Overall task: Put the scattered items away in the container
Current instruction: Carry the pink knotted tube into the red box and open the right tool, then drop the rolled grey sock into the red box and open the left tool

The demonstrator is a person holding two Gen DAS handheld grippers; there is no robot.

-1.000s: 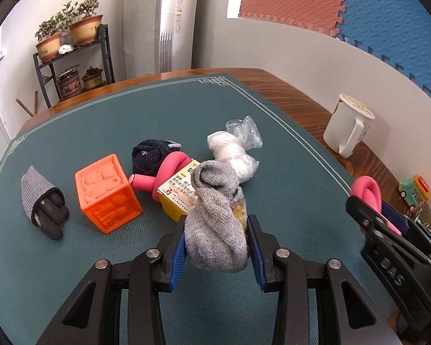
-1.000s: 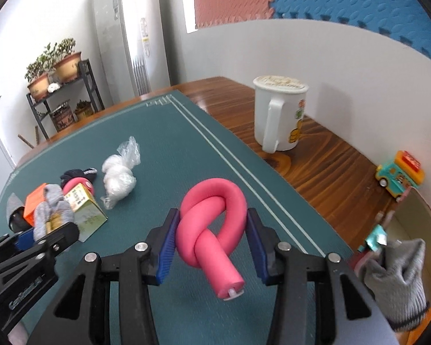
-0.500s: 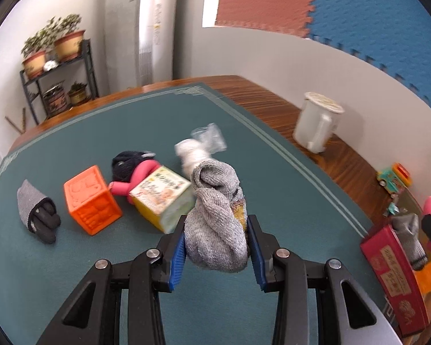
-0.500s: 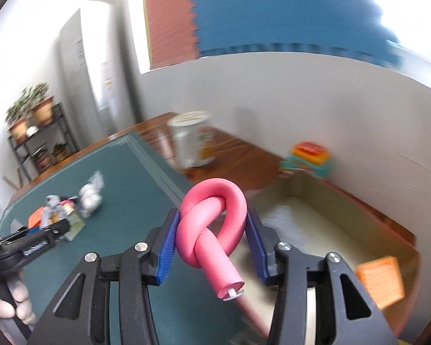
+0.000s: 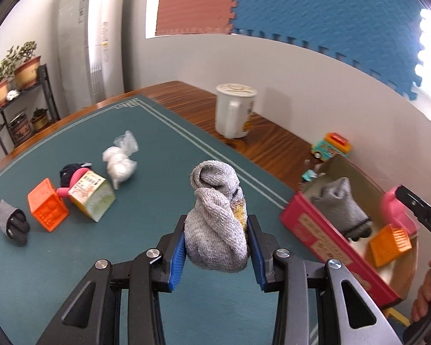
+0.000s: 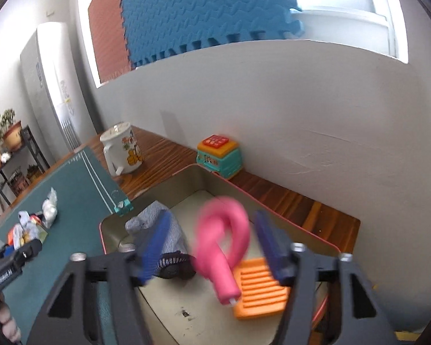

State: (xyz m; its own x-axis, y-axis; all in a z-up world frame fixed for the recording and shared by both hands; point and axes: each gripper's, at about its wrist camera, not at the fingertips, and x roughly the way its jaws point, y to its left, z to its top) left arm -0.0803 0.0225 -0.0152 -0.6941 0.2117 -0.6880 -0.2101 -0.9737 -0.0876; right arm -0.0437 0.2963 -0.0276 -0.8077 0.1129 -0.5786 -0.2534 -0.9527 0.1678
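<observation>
My right claw [image 6: 209,247] stands wide over the container [image 6: 298,221], its blue pads clear of the knotted pink foam tube [image 6: 224,238], which shows blurred between them, its cut end pointing down toward the tin floor; I judge it is dropping free. Just beneath it lie an orange ribbed block [image 6: 258,290] and a grey sock [image 6: 163,230] already inside. My left claw [image 5: 215,247] is narrowed on a rolled grey sock bundle [image 5: 215,224], standing upright between the pads above the green mat. The coming move turns on this: the container's red wall [image 5: 324,235] lies to the right of my left claw, near the table's right edge, its long side running away from me, so the bundle must travel rightward over that wall. Only the left view shows what is left on the mat: an orange cube [image 5: 47,208], a yellow carton [image 5: 92,198], a white plastic bag [image 5: 119,164] and a dark glove [image 5: 13,222] toward the far left. Only the right view shows the tin's bare floor.
</observation>
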